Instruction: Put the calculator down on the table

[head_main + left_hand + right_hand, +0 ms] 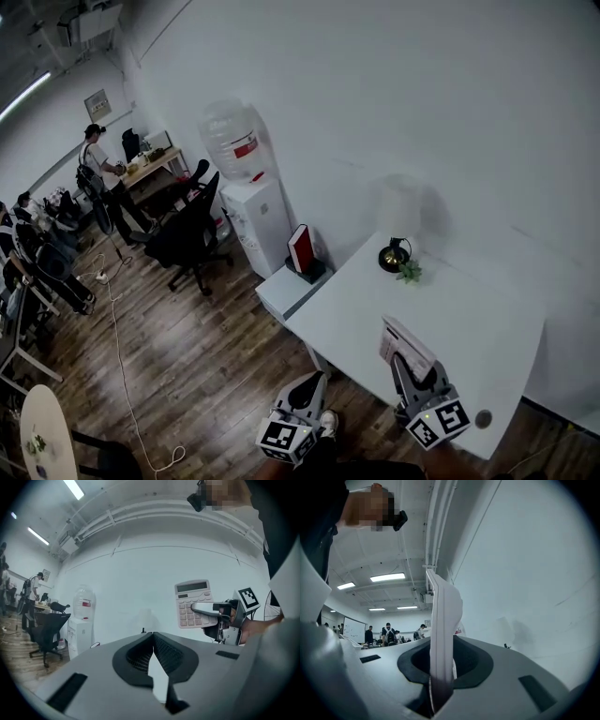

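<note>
- The calculator [405,341] is held in the right claw [403,361], whose jaws are set narrow and closed on its lower part. It is raised above the near half of the white surface [478,309] and does not touch it.
- In the right gripper view we see the calculator [443,634] edge-on only, standing upright between the jaws.
- Only the left gripper view shows its face: display at top, keys below, with one right-claw finger [206,607] lying across the keys.
- The left claw [314,382] is empty, tips together. The head view places it off the near left edge of the surface, above the wooden floor [187,356].
- The head view alone shows the layout. A lamp [397,225] and a small plant [409,273] stand at the far edge by the wall. A small dark disc [483,419] lies near the front right corner.
- The surface between the lamp and the claw is bare.
- To the left of the surface we note a low white cabinet [281,298] carrying a red book [302,248], then a water dispenser [246,178] and an office chair [187,239].
</note>
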Action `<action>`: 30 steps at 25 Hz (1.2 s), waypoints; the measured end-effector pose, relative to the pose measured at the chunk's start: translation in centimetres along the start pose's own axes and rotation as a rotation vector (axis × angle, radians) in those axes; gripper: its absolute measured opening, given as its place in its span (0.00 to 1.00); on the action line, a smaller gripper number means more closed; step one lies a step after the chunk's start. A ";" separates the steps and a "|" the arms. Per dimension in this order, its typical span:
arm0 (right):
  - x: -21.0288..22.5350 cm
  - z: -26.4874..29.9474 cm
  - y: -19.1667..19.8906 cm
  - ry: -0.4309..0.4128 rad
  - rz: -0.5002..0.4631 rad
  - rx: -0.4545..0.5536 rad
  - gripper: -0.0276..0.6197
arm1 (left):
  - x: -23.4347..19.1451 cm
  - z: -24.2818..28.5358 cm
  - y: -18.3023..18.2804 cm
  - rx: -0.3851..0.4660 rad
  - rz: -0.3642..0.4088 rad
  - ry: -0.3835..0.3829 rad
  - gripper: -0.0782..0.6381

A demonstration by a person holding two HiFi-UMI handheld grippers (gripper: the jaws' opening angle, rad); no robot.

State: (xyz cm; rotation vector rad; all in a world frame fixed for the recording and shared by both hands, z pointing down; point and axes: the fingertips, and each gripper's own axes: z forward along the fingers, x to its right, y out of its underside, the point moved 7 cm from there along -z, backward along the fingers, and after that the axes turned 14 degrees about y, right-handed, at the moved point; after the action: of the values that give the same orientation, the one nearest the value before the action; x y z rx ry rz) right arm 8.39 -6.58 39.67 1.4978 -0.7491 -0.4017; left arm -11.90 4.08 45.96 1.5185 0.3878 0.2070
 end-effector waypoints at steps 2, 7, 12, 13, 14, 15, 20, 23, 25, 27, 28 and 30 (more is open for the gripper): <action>0.3 1.5 0.0 0.015 -0.011 -0.002 0.18 | -1.6 1.3 0.2 0.004 -0.002 0.023 0.14; 0.9 5.2 0.4 0.043 -0.049 -0.010 0.18 | -5.4 4.9 -0.4 0.026 -0.029 0.104 0.14; 1.9 8.5 1.1 0.108 -0.076 -0.017 0.18 | -8.6 8.9 -1.7 0.033 0.018 0.235 0.14; 2.1 9.1 1.2 0.123 -0.072 -0.019 0.18 | -9.3 9.5 -1.9 0.034 0.010 0.245 0.14; 2.4 9.6 1.2 0.138 -0.072 -0.020 0.18 | -10.0 10.1 -2.0 0.034 0.006 0.257 0.14; 2.6 10.2 1.2 0.153 -0.073 -0.020 0.18 | -10.7 10.7 -2.0 0.033 0.008 0.273 0.14; 4.2 12.2 1.8 0.242 -0.061 -0.027 0.18 | -13.1 13.7 -1.7 0.019 0.008 0.366 0.14; 5.2 12.8 2.5 0.290 -0.031 -0.034 0.18 | -14.1 15.2 -1.7 0.022 0.003 0.409 0.14; 5.8 13.3 2.3 0.313 -0.025 -0.037 0.18 | -14.3 16.0 -1.6 0.008 0.022 0.440 0.14; 6.7 13.5 2.5 0.333 -0.001 -0.050 0.18 | -14.3 16.8 -1.4 -0.002 0.020 0.463 0.14; 7.1 13.6 2.7 0.341 0.013 -0.059 0.18 | -14.3 17.2 -1.3 -0.006 0.016 0.473 0.14; 8.0 13.8 3.1 0.351 0.036 -0.072 0.18 | -14.1 18.0 -1.0 -0.013 0.006 0.483 0.14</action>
State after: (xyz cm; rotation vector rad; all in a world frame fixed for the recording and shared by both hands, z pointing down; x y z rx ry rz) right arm 4.34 -21.96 43.10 1.4351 -0.4768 -0.1301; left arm -18.34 -17.89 46.78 1.4492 0.7619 0.5843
